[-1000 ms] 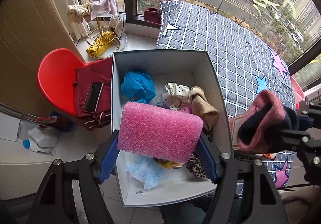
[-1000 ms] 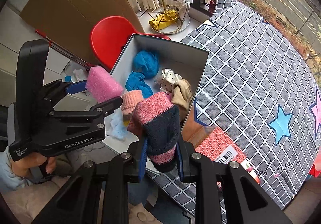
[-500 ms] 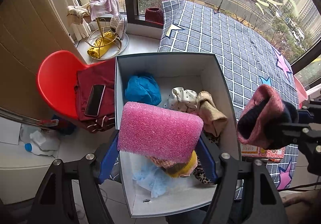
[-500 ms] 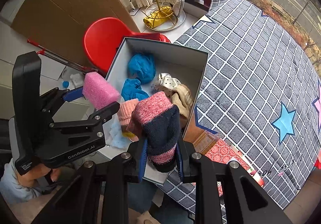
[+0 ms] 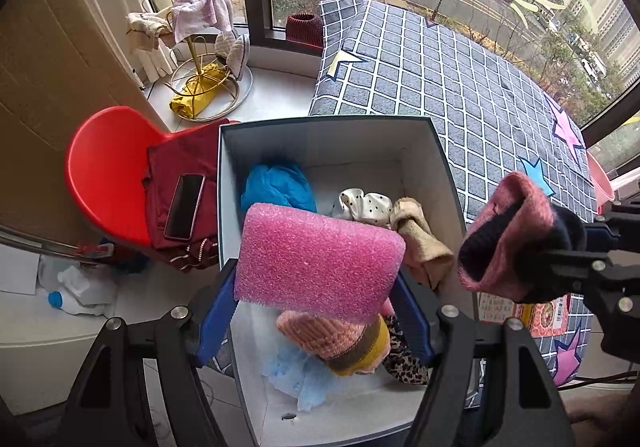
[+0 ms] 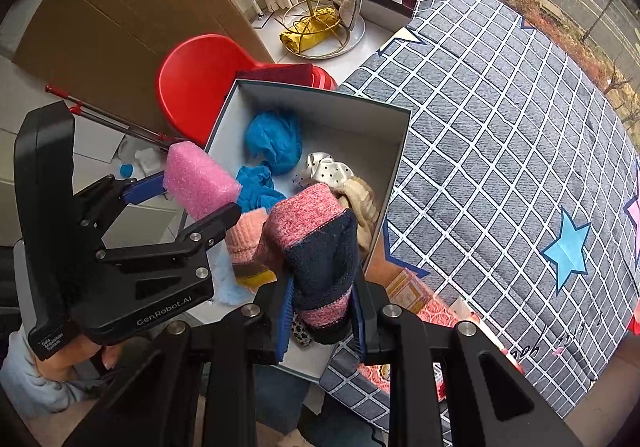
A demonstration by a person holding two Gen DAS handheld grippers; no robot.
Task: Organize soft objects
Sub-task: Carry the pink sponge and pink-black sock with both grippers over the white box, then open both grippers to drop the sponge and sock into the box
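My left gripper (image 5: 316,311) is shut on a pink foam block (image 5: 320,257), held above the open white box (image 5: 328,127). My right gripper (image 6: 322,317) is shut on a rolled pink and navy sock (image 6: 316,243), over the box's near right corner. The same sock (image 5: 516,237) shows at the right of the left wrist view, and the foam block (image 6: 198,179) at the left of the right wrist view. In the box lie a blue cloth (image 5: 278,185), a dotted white piece (image 5: 364,205), a beige sock (image 5: 420,243), a pink and yellow sock (image 5: 340,339) and a leopard-print piece (image 5: 404,361).
The box (image 6: 320,95) sits at the edge of a grey checked bed cover (image 6: 500,127) with stars. A red chair (image 5: 104,171) left of it carries a dark red garment and a phone (image 5: 184,207). A gold rack (image 5: 200,59) with cloths stands on the windowsill. A red patterned packet (image 6: 432,311) lies beside the box.
Both grippers have shifted a little over the box while keeping their loads. More of the box's near end shows under the foam block, with the pink and yellow sock in sight.
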